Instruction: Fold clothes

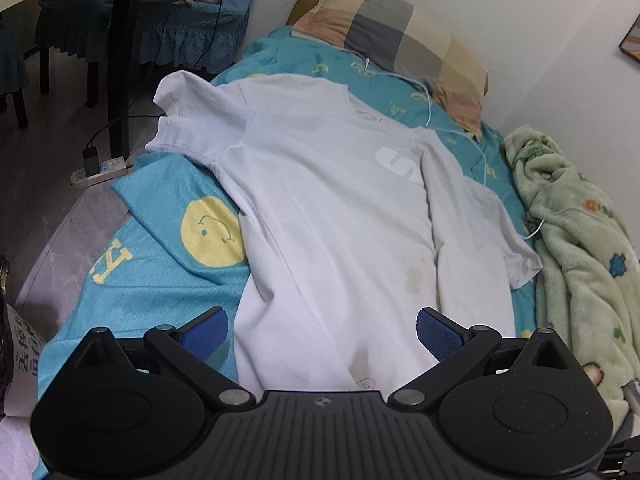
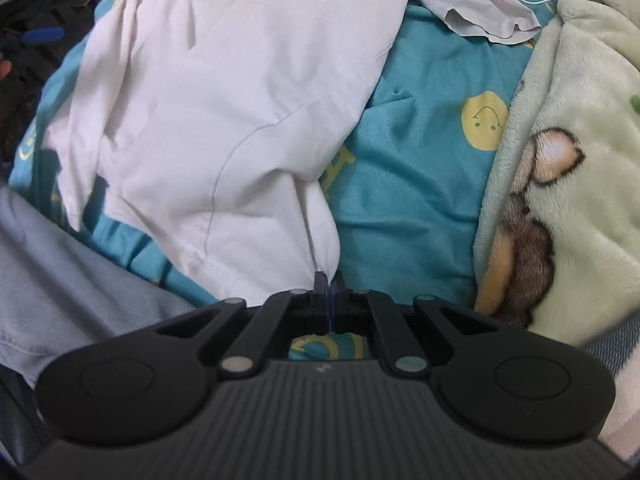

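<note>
A white T-shirt (image 1: pixel 328 200) lies spread on a teal bed sheet (image 1: pixel 152 280), collar toward the pillow, both sleeves out. My left gripper (image 1: pixel 320 332) is open above the shirt's lower part, its blue pads on either side of the cloth, not touching it that I can see. In the right wrist view the same shirt (image 2: pixel 224 100) is rumpled at its hem. My right gripper (image 2: pixel 328 280) is shut on the shirt's bottom corner, which bunches up right at the fingertips.
A checked pillow (image 1: pixel 400 36) lies at the head of the bed by the wall. A green fleece blanket (image 1: pixel 580 248) (image 2: pixel 560 140) runs along the right side. A white cable (image 1: pixel 432 100) crosses the sheet. A power strip (image 1: pixel 100 170) and chairs stand on the floor at left. Grey cloth (image 2: pixel 60 272) lies at lower left.
</note>
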